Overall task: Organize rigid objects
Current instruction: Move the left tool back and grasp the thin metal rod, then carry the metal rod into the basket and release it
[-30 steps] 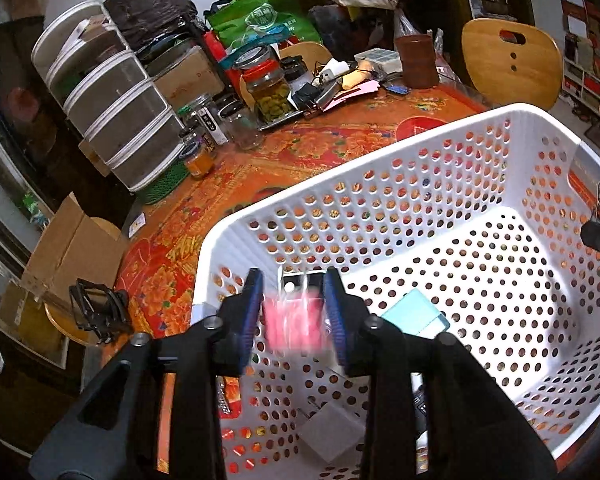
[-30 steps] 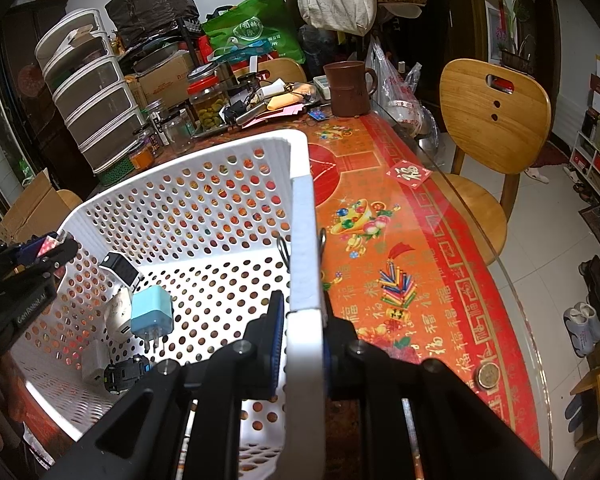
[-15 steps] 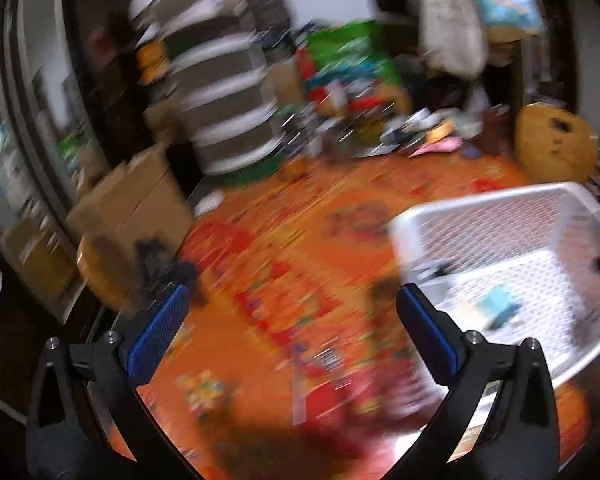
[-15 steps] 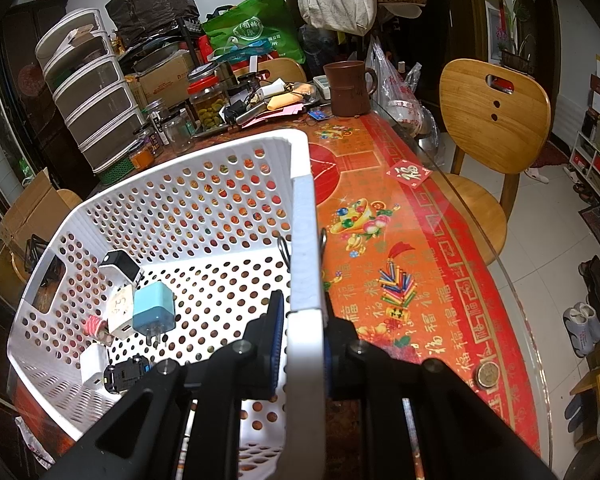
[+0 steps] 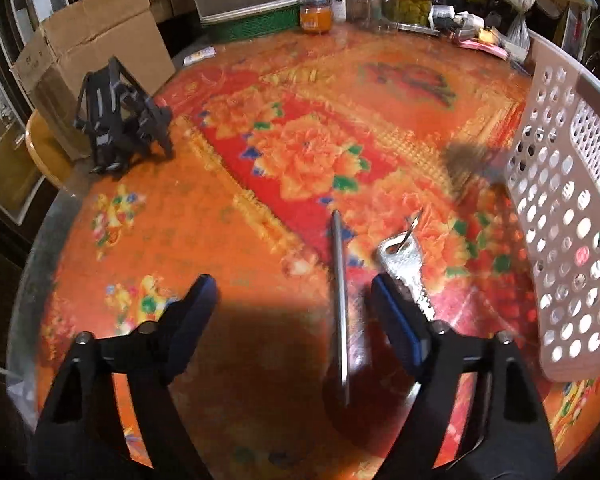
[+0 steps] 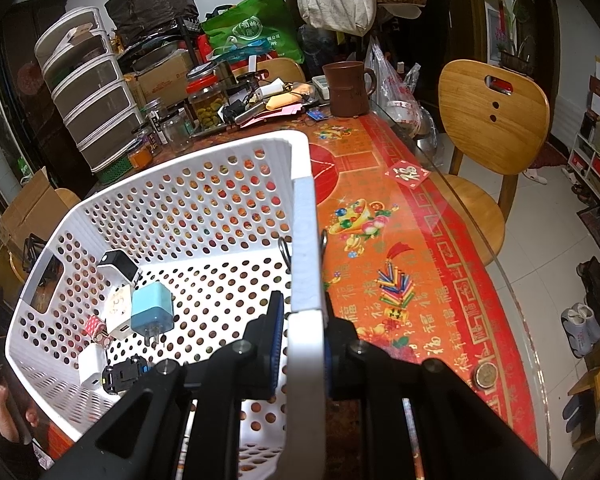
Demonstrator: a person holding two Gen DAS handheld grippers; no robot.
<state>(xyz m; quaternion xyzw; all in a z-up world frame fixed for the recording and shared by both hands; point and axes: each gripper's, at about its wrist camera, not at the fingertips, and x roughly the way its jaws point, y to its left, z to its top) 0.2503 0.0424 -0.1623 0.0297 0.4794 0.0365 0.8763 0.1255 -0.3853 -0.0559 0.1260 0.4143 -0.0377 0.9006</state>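
Nearest the left wrist camera, the left gripper [image 5: 292, 300] hangs low over the tablecloth [image 5: 180, 240] with its jaws spread wide and nothing between them. A thin metal rod [image 5: 339, 300] lies on the cloth inside that gap, close to the right-hand finger, and a silver key [image 5: 406, 264] lies just beyond that finger's tip, partly hidden by it. To the right of both stands the perforated end wall of the white basket [image 5: 560, 216]. Farther off, near the table's left edge, sits a black folding stand [image 5: 118, 116], with a cardboard box [image 5: 88, 52] behind it and a row of glass jars [image 5: 410, 0] along the far side of the table. In the right wrist view, the right gripper [image 6: 300, 344] is clamped on the basket's rim, one finger inside the wall and one outside. Down on the basket floor lie a light blue charger [image 6: 152, 308], a white adapter [image 6: 91, 364], a black-and-white cube [image 6: 118, 265] and a small black item [image 6: 124, 372]. Beyond the basket a brown mug [image 6: 347, 89] stands on the table, and a wooden chair [image 6: 492, 120] is off to the right.
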